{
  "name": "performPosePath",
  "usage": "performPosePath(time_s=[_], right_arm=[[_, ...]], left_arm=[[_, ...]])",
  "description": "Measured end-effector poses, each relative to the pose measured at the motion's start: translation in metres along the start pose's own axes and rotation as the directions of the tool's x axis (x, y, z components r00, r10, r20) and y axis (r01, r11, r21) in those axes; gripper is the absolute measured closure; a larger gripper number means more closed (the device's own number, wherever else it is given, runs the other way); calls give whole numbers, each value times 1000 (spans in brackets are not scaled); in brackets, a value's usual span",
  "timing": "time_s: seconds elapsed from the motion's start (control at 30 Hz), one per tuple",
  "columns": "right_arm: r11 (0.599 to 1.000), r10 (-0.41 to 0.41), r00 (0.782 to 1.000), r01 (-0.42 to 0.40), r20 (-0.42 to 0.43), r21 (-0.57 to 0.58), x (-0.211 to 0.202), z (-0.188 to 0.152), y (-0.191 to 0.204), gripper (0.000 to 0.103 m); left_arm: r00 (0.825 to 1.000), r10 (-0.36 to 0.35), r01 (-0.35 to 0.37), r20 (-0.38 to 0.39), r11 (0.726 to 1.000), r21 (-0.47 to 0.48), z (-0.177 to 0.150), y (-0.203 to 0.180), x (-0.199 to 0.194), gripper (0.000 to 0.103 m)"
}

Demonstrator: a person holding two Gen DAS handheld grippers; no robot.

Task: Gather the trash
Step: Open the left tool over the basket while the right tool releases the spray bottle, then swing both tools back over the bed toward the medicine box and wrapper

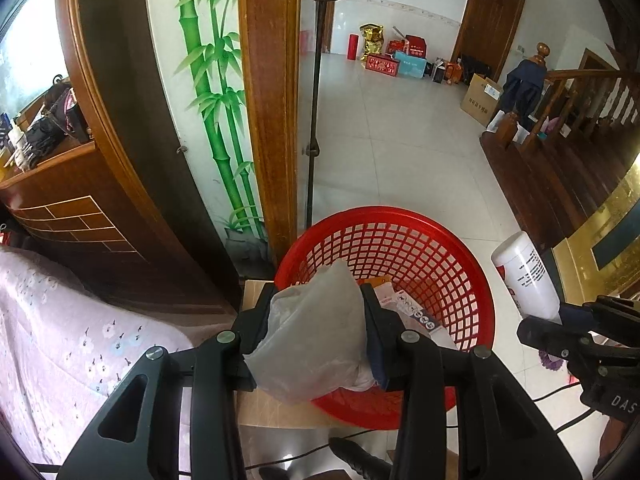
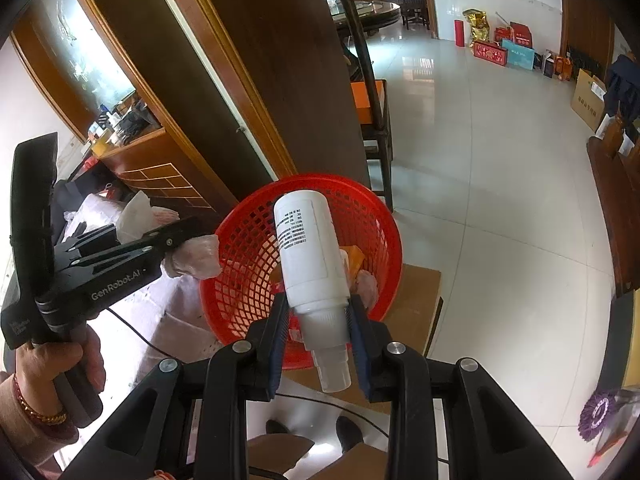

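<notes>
- Your left gripper point(image 1: 318, 304) pinches a crumpled plastic bag point(image 1: 316, 332) over the red basket point(image 1: 472, 280) rim.
- Your right gripper point(image 2: 318, 316) clamps a white bottle point(image 2: 308, 252) above that basket.

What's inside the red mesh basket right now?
Inside the round red plastic mesh basket lie an orange packet, a printed paper wrapper and pinkish crumpled plastic. The held white plastic bag and white plastic bottle cover the rest of its bottom.
</notes>
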State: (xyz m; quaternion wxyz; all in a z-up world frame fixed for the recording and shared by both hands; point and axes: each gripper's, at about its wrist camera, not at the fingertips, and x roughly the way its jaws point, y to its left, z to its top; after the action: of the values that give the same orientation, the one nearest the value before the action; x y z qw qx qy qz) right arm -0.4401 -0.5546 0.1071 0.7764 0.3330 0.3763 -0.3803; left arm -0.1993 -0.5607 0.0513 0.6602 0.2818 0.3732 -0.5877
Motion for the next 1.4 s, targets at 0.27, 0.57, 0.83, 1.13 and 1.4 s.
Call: performPosePath(time_s=[0.27,0.57,0.83,1.13,1.4], right_arm=[[1000,-5,1000,5,-2,5,6,8,-3,63],[1000,-23,999,23,39,-1,-6,8,-1,39],[992,74,995,-68,60,-106,-4,8,62,9],[931,209,977,-211,-38,-299,29,1,164,7],[839,294,947,-321,-130,-440,52,-10,258,7]], left_arm=[[1000,16,-16,-21,1000,-13,1,-4,12,25],[997,76,-75,19,997,-37,-19,24,-17,21],[975,219,-211,30,962,-174,-60,95,-74,12],[918,398,-377,-1,870,-317,-113,164,-144,11],[857,512,-474,-48,751,-460,-170,222,-201,10]])
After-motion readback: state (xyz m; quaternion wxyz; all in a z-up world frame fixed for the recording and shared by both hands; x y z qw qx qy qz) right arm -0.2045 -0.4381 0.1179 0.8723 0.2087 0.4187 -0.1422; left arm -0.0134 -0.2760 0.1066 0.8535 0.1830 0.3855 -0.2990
